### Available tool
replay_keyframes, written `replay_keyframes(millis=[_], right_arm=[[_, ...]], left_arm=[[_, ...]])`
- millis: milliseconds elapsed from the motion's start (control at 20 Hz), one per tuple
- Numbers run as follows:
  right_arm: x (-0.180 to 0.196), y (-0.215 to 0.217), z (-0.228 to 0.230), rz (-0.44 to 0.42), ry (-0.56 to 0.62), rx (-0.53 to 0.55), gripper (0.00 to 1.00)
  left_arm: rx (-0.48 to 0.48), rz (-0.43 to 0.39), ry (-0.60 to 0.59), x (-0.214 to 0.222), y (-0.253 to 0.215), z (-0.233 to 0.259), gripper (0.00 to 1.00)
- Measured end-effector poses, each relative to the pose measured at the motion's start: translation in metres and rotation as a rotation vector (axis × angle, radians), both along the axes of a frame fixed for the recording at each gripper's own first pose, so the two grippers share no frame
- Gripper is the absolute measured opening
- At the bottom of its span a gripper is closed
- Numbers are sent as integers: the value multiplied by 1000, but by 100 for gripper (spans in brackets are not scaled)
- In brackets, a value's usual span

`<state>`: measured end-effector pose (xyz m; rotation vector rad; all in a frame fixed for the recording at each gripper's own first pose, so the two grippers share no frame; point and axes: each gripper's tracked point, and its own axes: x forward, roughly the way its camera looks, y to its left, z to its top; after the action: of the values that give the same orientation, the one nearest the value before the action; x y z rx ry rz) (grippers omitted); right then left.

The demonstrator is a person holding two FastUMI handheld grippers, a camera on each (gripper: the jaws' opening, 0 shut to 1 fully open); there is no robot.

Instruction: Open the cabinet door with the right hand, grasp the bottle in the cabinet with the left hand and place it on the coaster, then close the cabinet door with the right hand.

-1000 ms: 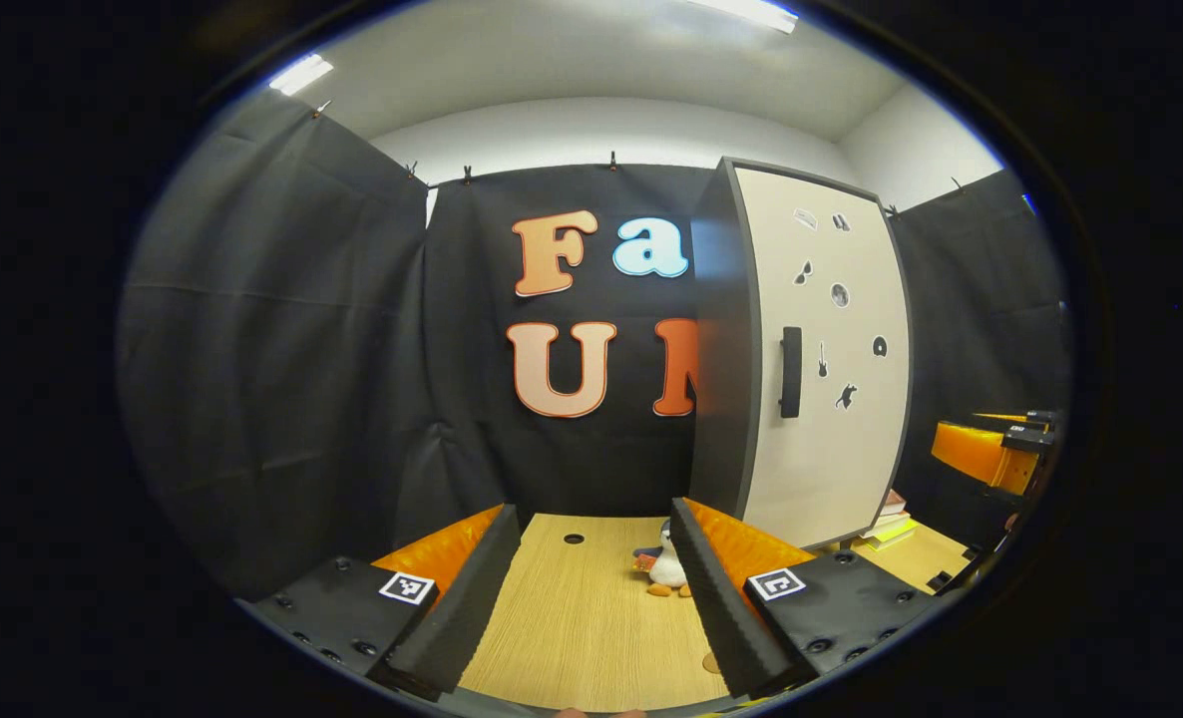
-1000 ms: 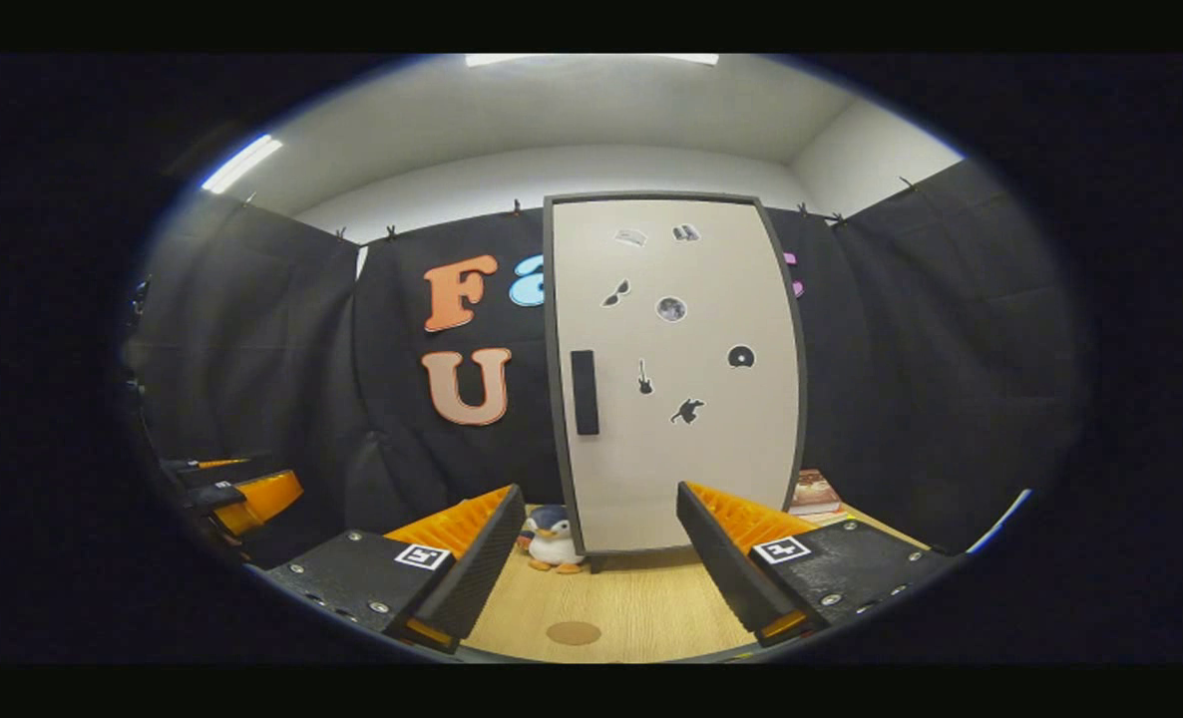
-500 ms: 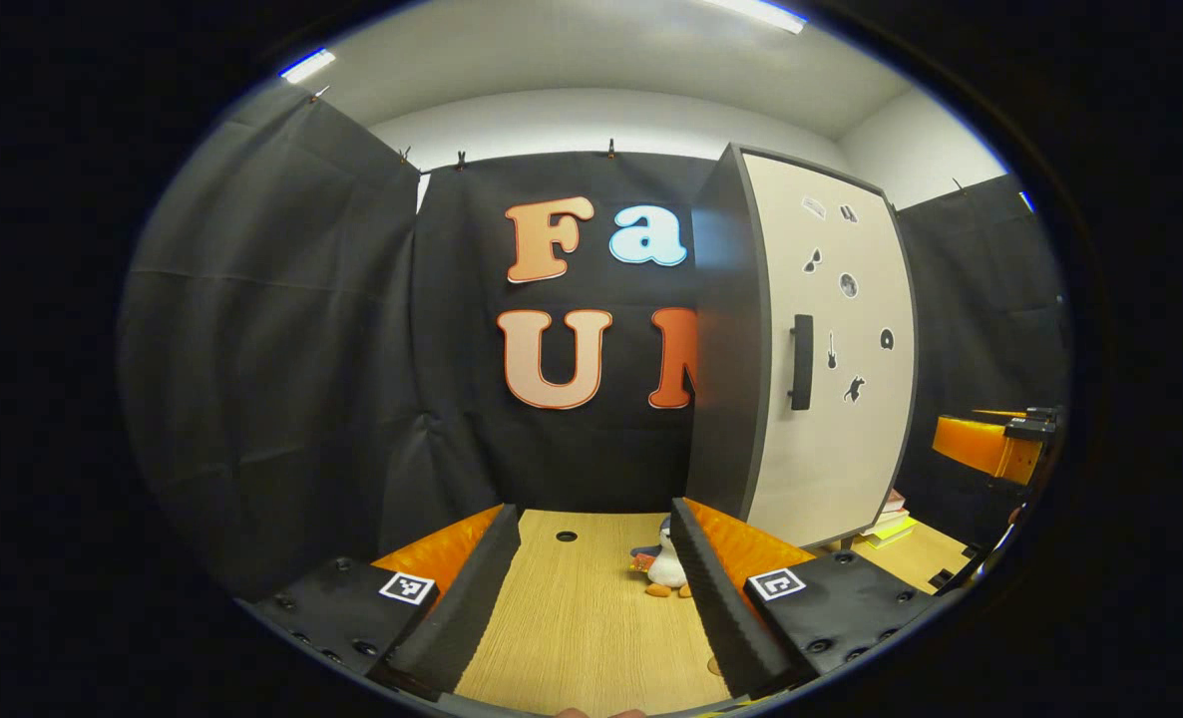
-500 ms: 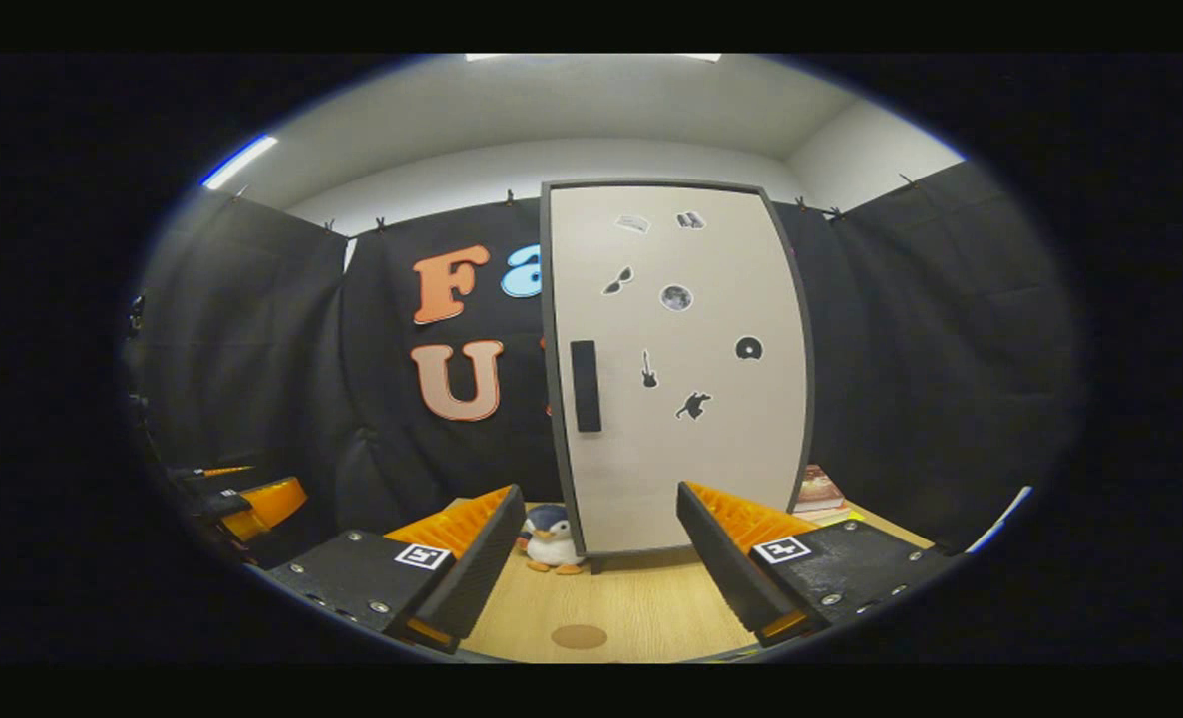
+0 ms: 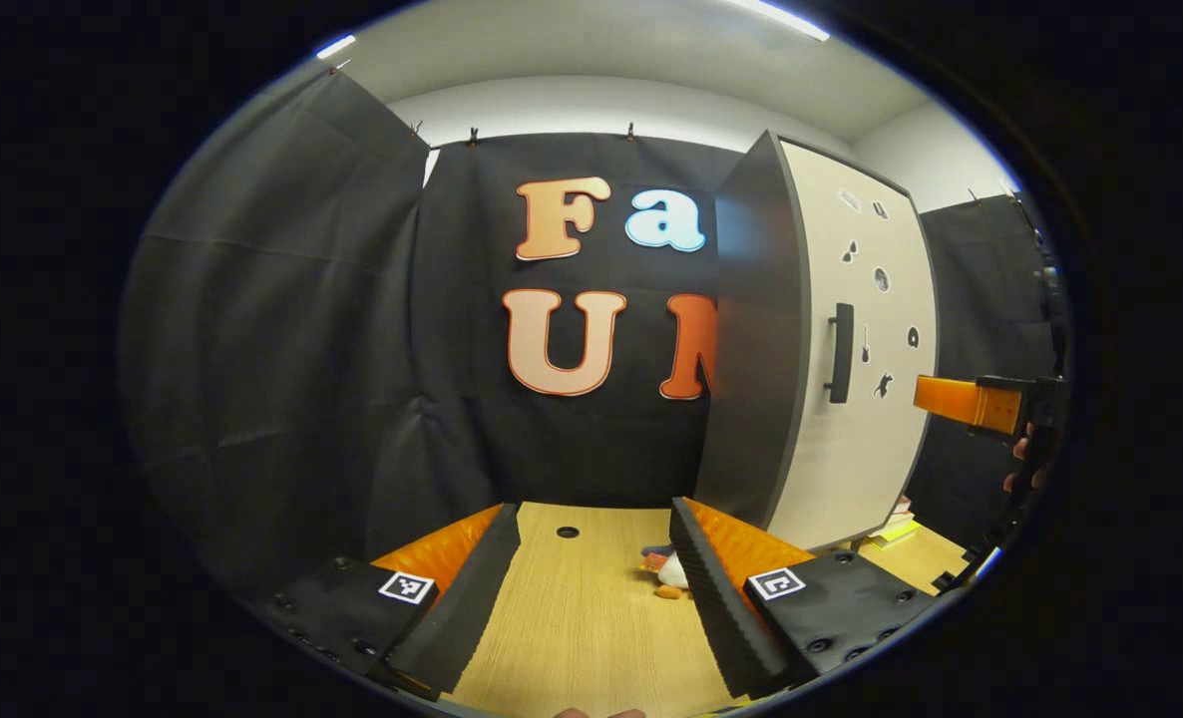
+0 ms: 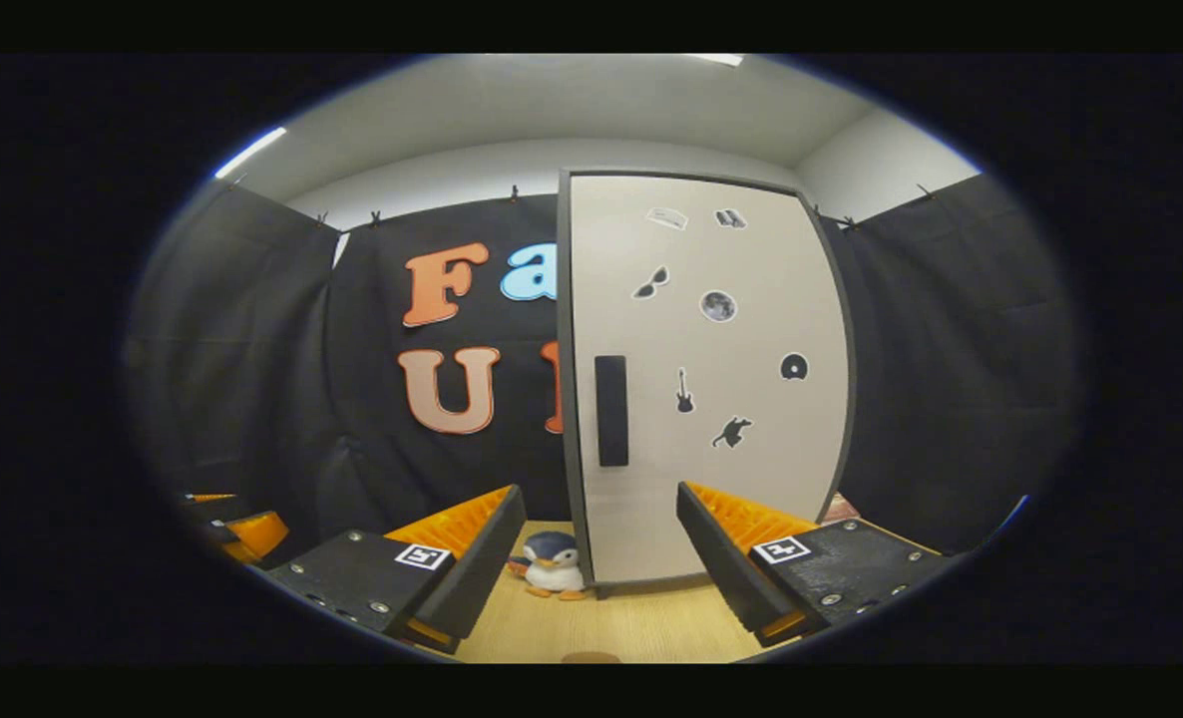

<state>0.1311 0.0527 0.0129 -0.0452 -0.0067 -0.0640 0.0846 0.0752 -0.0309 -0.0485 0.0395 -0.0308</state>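
right gripper [image 6: 599, 558]: jaws spread, empty, nearer the cabinet door [image 6: 711, 379] than before | left gripper [image 5: 591, 598]: jaws spread over the surface [image 5: 577, 618] | door handle [image 6: 611, 410] untouched, door seemingly closed | bottle hidden, presumably inside

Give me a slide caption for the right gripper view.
Open right gripper faces the closed cabinet door and its handle, penguin toy on the table.
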Motion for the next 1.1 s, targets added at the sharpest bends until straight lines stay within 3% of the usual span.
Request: replay_keyframes(millis=[500, 900, 1000, 1100], right_arm=[[113, -8, 25, 40, -38, 1, 94], [164, -20, 20, 46, -15, 13, 94], [168, -19, 20, 54, -19, 14, 90], [168, -19, 26, 46, -50, -6, 81]], left_arm=[[-10, 134, 32, 45, 40, -7, 98], [-7, 188, 58, 71, 46, -20, 99], [-7, 199, 67, 73, 49, -22, 99], [-5, 209, 74, 76, 52, -27, 99]])
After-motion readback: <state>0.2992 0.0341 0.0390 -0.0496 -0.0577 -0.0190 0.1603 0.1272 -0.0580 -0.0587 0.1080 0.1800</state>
